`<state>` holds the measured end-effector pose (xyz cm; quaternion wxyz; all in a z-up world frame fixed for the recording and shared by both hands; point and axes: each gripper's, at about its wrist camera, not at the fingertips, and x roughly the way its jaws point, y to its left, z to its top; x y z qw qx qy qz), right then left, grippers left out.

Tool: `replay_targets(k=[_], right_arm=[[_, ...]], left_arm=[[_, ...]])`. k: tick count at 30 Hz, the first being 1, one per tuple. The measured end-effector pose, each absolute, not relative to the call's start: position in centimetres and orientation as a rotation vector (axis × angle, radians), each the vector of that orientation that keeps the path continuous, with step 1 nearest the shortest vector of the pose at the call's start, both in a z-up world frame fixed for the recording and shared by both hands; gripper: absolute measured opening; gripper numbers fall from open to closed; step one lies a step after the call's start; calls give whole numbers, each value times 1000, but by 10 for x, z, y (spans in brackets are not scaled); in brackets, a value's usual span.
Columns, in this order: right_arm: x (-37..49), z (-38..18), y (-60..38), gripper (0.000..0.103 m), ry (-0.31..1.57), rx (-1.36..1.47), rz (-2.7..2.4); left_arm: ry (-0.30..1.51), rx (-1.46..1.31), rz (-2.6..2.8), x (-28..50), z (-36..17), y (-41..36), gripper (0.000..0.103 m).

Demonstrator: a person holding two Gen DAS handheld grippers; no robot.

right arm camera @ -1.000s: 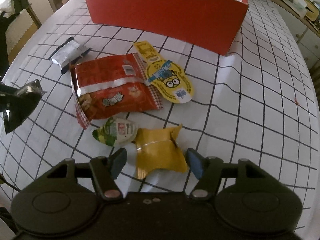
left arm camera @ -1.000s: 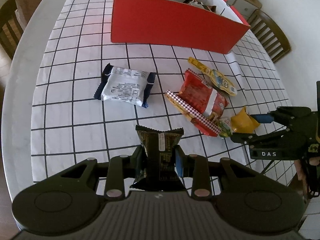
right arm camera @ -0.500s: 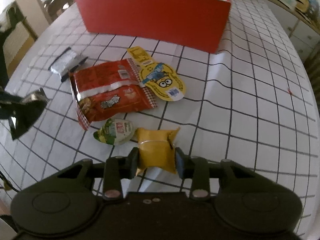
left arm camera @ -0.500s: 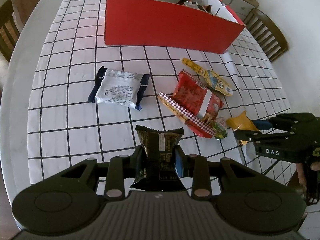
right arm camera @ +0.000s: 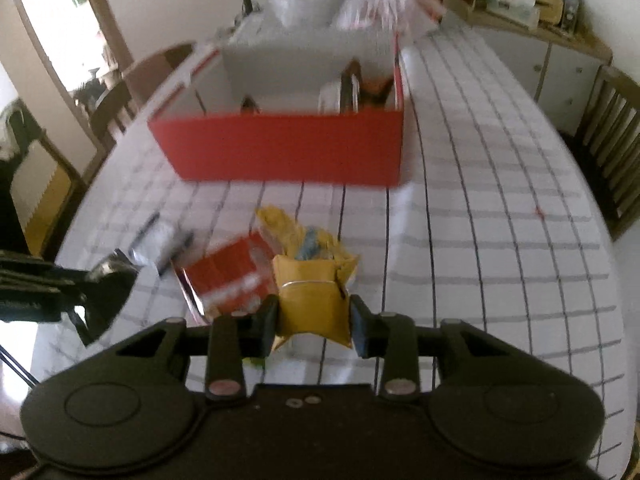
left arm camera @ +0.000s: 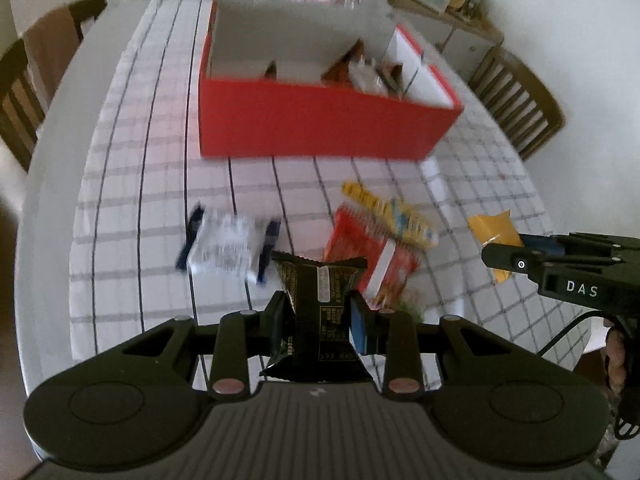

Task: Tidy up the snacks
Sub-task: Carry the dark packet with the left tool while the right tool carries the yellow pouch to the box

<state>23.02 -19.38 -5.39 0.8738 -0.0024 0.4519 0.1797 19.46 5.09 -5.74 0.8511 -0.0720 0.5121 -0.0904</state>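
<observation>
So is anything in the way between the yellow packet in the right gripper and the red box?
Nothing visible. The right gripper holds the yellow packet above the table; the loose snacks lie flat below, and the red box stands open-topped beyond them.

R hand-held gripper (right arm camera: 313,322) closed on yellow packet (right arm camera: 312,306), lifted it off tbl

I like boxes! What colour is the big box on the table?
The box is red outside, white inside; clearest in the right wrist view.
</observation>
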Motion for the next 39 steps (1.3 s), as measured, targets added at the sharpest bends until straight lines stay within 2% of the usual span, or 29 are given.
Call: replay_targets(k=[11, 20, 29, 39], right_arm=[[275, -5, -179, 36, 820, 2, 375], [328, 12, -161, 36, 782, -14, 360], [378, 5, -138, 37, 834, -50, 400], [421, -33, -115, 37, 961, -117, 426]], left_arm=[[924, -107, -162, 243, 0, 46, 32], [887, -70, -98, 289, 15, 47, 32], [943, -33, -20, 345, 9, 56, 32], [1049, -10, 14, 394, -21, 57, 32]])
